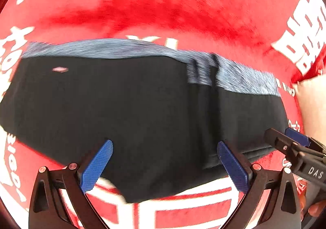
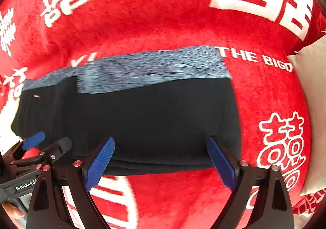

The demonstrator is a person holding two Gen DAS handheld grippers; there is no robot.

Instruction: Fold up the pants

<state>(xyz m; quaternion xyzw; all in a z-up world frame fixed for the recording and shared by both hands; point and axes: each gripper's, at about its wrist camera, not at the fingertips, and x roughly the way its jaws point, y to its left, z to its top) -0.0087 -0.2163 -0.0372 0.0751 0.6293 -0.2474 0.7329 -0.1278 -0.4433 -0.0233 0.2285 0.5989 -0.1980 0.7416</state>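
Left wrist view: red cloth with white printed characters fills the frame. Folded black pants lie across the centre, a heathered grey band along their upper edge running from upper left down toward the right. Small pale tag on the black fabric at upper left. A cream pillow sits at the right edge. The picture is blurred. Left gripper at bottom centre, jaws spread wide, blue pads over the lower edge of the pants with nothing clamped; whether the tips touch the fabric cannot be told. Right gripper enters from lower right, near the pants' lower right corner; a fingertip of the hand shows beneath it.

Right wrist view: same red cloth, large white characters at upper right and right. Pants lie centre, grey band on top, folded lower edge running between the pads. Pillow at the right edge. Right gripper at bottom centre, jaws wide apart, gripping nothing. Left gripper comes in from lower left, at the pants' left end, jaws parted, nothing seen in them.
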